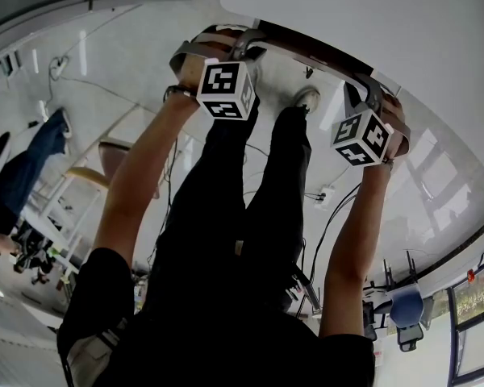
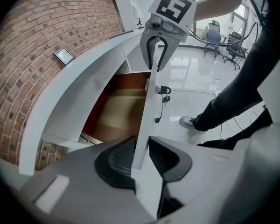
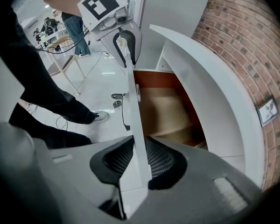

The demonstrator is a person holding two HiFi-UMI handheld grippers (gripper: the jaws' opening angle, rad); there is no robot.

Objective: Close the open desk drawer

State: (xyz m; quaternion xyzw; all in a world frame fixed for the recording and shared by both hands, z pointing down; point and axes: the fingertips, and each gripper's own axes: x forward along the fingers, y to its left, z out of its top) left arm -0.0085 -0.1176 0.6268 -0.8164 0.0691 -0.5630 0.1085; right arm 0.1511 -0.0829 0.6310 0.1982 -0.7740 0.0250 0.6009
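left gripper [image 2: 141, 157], right gripper [image 3: 139, 161] astride drawer front [image 2: 148, 115]

Can't see either pair of jaws from the head view: marker cubes and hands cover the left gripper [image 2: 141, 157] and the right gripper [image 3: 139, 160] there. Can't tell what the dark dangling piece [image 2: 162, 93] on the drawer front [image 2: 147, 113] is — too small. Blurred inside the drawer [image 2: 114, 111], with its back tucked under the table [image 2: 84, 78] edge. Half lost at the head view's left rim — a bystander in jeans [image 1: 28, 164]. Too small to read: the frame [image 2: 64, 56] on the brick wall [image 2: 32, 41].
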